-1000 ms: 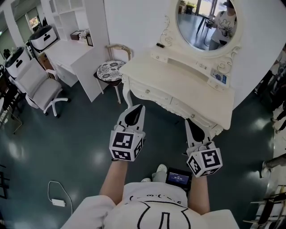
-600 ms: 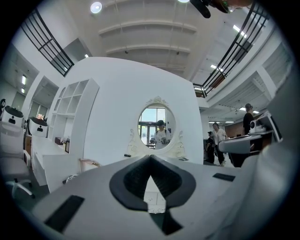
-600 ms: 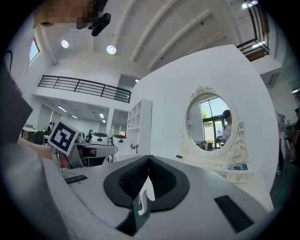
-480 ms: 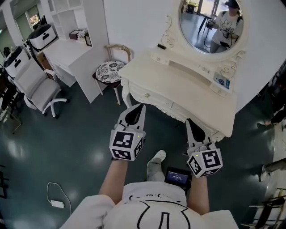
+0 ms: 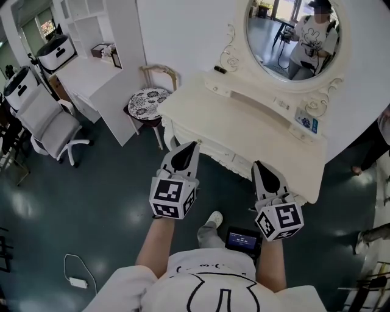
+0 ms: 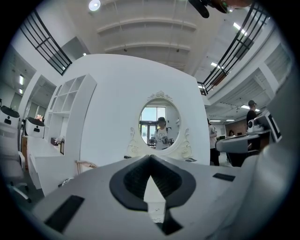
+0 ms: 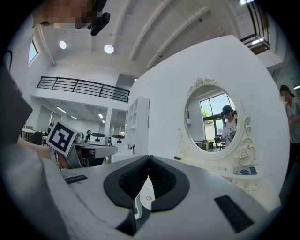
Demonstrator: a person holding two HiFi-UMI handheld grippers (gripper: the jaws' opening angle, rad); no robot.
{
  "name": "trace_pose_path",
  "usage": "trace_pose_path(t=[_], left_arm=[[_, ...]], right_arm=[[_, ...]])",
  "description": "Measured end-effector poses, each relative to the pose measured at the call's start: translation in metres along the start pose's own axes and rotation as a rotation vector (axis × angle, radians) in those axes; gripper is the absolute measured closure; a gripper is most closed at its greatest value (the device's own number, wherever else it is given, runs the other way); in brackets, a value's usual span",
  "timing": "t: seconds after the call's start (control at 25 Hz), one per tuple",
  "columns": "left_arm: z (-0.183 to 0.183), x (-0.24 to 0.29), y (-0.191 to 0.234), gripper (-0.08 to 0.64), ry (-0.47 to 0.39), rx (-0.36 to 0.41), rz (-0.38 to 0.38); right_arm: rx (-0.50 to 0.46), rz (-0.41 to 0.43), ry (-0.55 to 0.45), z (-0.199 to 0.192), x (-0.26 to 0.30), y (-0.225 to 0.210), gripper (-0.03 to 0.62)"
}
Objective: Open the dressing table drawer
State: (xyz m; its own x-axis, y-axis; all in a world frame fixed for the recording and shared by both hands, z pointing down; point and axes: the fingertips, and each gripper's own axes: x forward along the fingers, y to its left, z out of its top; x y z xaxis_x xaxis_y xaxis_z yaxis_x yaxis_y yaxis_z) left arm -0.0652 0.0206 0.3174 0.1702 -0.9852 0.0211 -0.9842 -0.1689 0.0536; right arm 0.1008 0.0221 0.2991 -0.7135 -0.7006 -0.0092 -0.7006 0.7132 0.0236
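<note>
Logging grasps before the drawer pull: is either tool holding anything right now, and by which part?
Nothing is held. The left tool and right tool are both shut and empty.

- This looks like a big open hall, with one corner set up like a room at home.
- A white dressing table [image 5: 256, 125] with a round mirror [image 5: 286, 33] stands there.
- A white shelf [image 5: 85, 15] and an office chair [image 5: 52, 122] are near.
- The floor [image 5: 91, 201] is dark and shiny.
- High up are lamps [image 7: 108, 48] and a balcony rail [image 7: 84, 87].

Cream dressing table drawer [image 5: 222, 156], closed
</note>
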Motion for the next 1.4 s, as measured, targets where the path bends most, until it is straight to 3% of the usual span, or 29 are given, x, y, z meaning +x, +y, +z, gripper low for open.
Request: trace_pose_path(t=[0.8, 1.4], left_arm=[[0.003, 0.158, 0.031, 0.54, 0.036, 0.025, 0.008], [-0.009, 0.227, 0.057, 0.54, 0.068, 0.015, 0.006]], right_arm=[[0.048, 0.022, 0.005, -0.009, 0.118, -0.113, 0.603], [0.052, 0.046, 0.039, -0.022, 0.181, -0.151, 0.603]])
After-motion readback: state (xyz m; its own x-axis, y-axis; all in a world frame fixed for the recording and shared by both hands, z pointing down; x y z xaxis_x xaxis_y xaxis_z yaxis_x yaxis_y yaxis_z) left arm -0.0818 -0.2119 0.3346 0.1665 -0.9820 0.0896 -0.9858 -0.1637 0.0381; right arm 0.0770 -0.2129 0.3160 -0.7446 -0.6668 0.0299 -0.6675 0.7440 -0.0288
